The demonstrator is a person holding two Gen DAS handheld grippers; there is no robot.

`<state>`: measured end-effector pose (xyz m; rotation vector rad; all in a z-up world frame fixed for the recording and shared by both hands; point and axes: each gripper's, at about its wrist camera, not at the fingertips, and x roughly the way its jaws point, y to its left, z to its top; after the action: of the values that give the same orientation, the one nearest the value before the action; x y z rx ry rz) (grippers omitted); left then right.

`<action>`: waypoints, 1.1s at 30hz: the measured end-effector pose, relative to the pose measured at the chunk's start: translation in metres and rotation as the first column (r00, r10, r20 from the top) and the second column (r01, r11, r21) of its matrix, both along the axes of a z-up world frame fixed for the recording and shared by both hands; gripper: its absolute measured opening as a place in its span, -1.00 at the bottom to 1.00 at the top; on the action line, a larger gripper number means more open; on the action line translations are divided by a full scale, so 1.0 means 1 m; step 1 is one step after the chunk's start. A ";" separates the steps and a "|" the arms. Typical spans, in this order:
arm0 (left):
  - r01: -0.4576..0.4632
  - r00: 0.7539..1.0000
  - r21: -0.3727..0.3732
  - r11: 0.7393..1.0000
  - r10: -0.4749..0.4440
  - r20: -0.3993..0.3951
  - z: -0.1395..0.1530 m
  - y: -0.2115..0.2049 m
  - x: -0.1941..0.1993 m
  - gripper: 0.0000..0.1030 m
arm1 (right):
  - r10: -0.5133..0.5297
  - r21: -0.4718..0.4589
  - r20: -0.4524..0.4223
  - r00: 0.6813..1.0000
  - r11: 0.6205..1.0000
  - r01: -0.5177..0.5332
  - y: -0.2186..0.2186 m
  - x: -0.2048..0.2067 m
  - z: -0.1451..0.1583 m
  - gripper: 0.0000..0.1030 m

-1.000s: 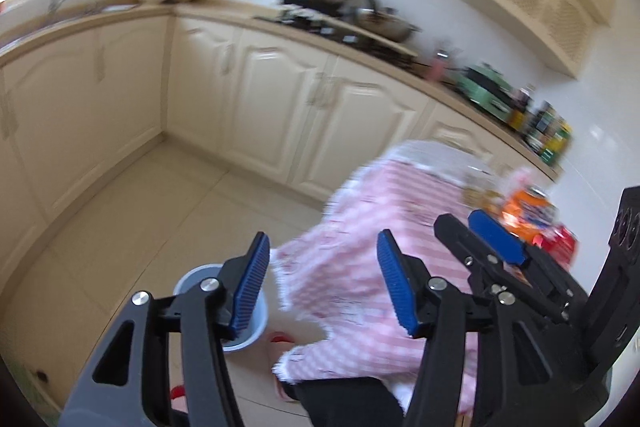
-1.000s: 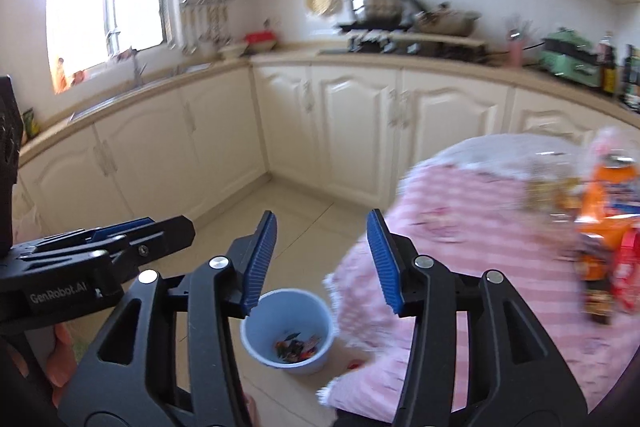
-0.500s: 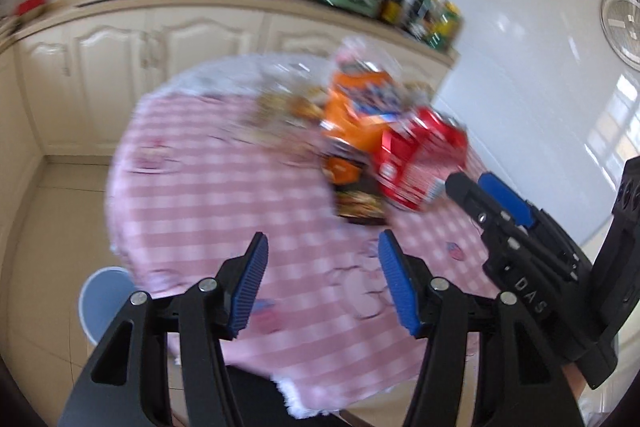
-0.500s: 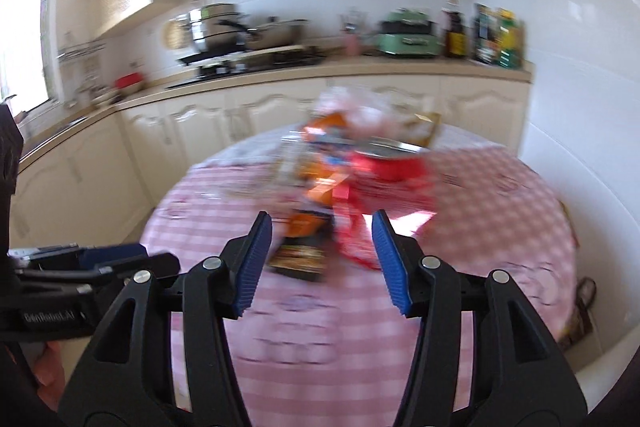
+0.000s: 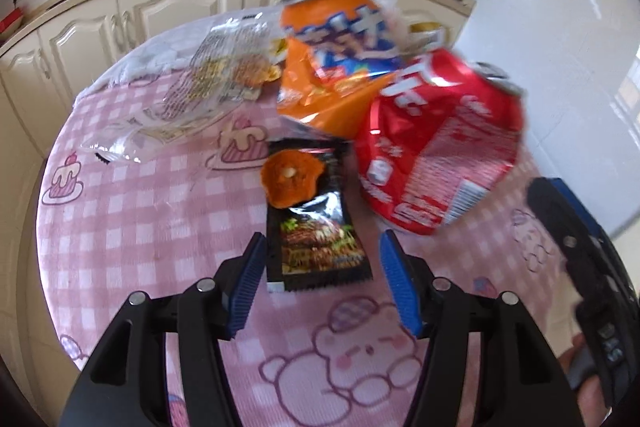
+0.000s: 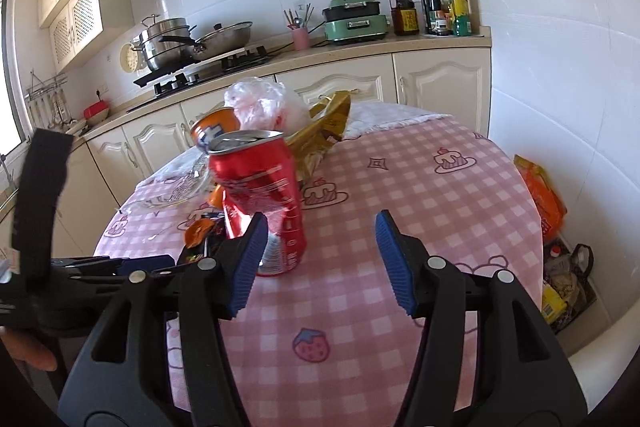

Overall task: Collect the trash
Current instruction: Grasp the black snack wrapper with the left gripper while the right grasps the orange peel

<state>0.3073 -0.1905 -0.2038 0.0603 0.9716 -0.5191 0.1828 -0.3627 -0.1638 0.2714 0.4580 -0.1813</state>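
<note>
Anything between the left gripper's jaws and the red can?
Left wrist view: the black snack wrapper lies flat between the open jaws of the left gripper. The red can stands just past it to the right, with bare pink tablecloth between.

Each gripper [image 5: 320, 283] [image 6: 318, 263] has black plastic arms, silver screws, and ribbed blue pads [image 5: 396, 283].

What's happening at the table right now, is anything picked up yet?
Nothing is picked up yet. A person holds a gripper in each hand over the round table with the pink checked cloth. The left gripper is open, its fingers on either side of the near end of the black snack wrapper lying flat on the cloth. The right gripper is open too and empty, next to the upright red can. An orange can and clear plastic wrapping sit farther back.
</note>
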 end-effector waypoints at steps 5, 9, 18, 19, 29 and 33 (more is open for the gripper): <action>-0.023 1.000 0.025 0.999 0.023 0.006 -0.001 -0.004 0.012 0.06 | 0.009 0.015 -0.004 1.000 1.000 -0.009 -0.003 0.003 -0.003 0.12; -0.016 1.000 0.023 1.000 0.016 0.021 0.000 0.002 0.012 -0.24 | 0.015 0.024 -0.002 1.000 1.000 -0.015 -0.003 0.005 -0.003 0.13; -0.015 0.996 -0.186 0.982 -0.001 -0.085 0.000 0.045 0.013 -0.85 | 0.045 0.016 -0.002 0.999 0.999 -0.045 0.009 0.007 0.000 0.15; -0.021 0.995 -0.217 0.976 -0.001 -0.097 0.001 0.051 0.012 -0.86 | 0.051 0.011 -0.004 0.999 0.999 -0.051 0.012 0.007 0.000 0.15; -0.054 0.995 -0.349 0.936 0.020 -0.099 0.016 0.107 -0.005 -0.89 | 0.147 -0.012 -0.051 0.988 0.989 -0.147 0.048 0.026 -0.007 0.15; -0.050 0.996 -0.376 0.925 0.020 -0.085 0.022 0.114 -0.013 -0.90 | 0.178 -0.023 -0.079 0.981 0.983 -0.181 0.064 0.035 -0.012 0.15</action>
<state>0.2945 -0.0768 -0.1819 -0.3270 0.9333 -0.6725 0.2175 -0.2986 -0.1756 0.1925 0.5523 -0.0221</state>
